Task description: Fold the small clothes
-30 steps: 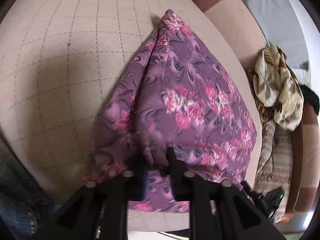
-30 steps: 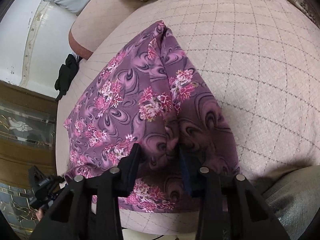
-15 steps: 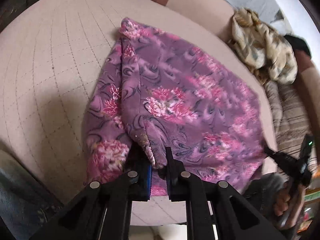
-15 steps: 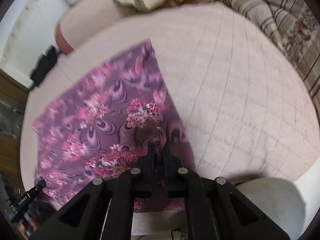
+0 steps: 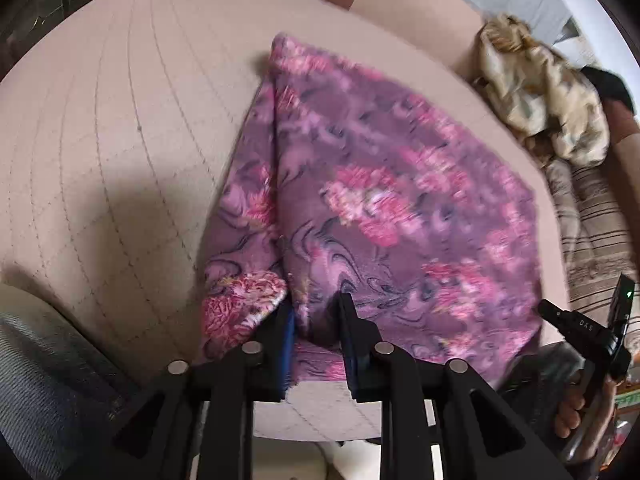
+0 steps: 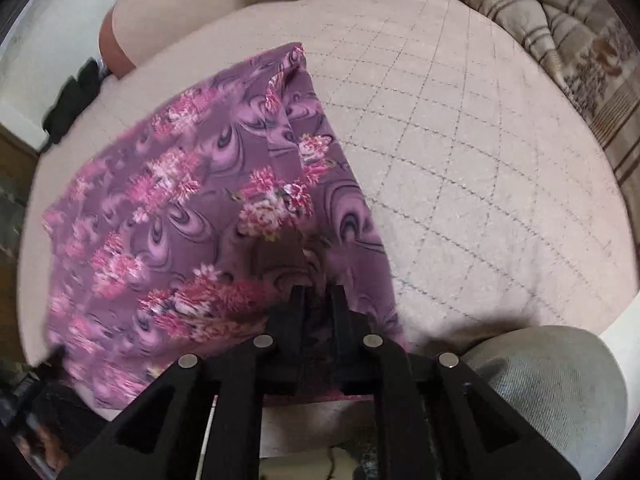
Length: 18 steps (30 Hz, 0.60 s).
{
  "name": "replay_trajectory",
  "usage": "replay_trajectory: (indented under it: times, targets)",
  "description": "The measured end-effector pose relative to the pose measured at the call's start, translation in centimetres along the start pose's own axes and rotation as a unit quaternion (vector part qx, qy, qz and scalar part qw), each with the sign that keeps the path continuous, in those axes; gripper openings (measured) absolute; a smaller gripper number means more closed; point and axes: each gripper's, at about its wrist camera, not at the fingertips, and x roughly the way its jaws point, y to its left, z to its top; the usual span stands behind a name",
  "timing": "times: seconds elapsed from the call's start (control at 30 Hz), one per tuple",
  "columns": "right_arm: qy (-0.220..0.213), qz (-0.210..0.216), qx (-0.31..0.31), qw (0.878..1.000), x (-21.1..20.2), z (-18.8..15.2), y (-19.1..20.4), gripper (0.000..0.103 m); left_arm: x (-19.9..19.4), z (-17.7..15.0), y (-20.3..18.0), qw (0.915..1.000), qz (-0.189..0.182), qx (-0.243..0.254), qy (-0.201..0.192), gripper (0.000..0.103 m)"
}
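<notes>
Only left view shows right tool [image 5: 584, 332].

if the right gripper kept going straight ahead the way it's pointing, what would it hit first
Most likely the purple floral cloth itself: the right gripper is shut on its near edge, with the quilted cushion under it.

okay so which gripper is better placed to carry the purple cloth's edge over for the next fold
Probably the right gripper: its fingers look nearly closed on the floral cloth. The left gripper shows a wider gap with cloth between.
</notes>
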Motion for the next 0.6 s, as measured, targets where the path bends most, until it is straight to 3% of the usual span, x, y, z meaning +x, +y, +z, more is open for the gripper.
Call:
replay_trajectory:
  times: [0.03,0.07,0.1,0.27,0.37,0.43,0.5,0.53,0.6]
  targets:
    - [-0.013,0.015,0.000,1.000,-0.7,-0.1,-0.2,0.043,-0.9,0.0,0.0,0.9998,-0.015,-0.002,-0.014,0.031]
    - [-0.031,0.032,0.002,0.999,-1.7,-0.2,-0.4,0.053,-1.6,0.0,0.2,0.9993,-0.028,-0.004,-0.023,0.046]
    - [-0.044,0.046,0.006,0.998,-2.5,-0.4,-0.7,0.063,-2.3,-0.1,0.3,0.9986,-0.040,-0.008,-0.033,0.055]
    - [-0.033,0.099,-0.001,0.995,-3.1,-2.2,-0.1,0.062,-2.9,-0.2,0.6,0.9978,-0.052,-0.013,-0.039,0.055]
    - [0.011,0.066,-0.027,0.997,-1.2,-2.8,1.7,0.062,-1.3,0.2,-0.8,0.9988,-0.046,0.001,-0.020,0.055]
    - [0.023,0.043,-0.035,0.998,0.0,-2.6,2.3,0.057,0.4,0.4,-1.8,0.9998,-0.004,0.022,-0.002,0.051]
    - [0.033,0.045,-0.035,0.998,0.8,-2.5,2.5,0.050,1.4,0.3,-1.8,0.9994,0.019,0.029,0.004,0.018]
    - [0.035,0.043,-0.039,0.998,1.0,-2.6,2.6,0.034,1.2,0.2,-1.5,0.9990,0.035,0.029,-0.002,0.010]
    - [0.035,0.038,-0.042,0.998,0.8,-2.8,2.7,0.010,0.1,0.2,-0.6,0.9998,0.013,0.011,-0.014,0.004]
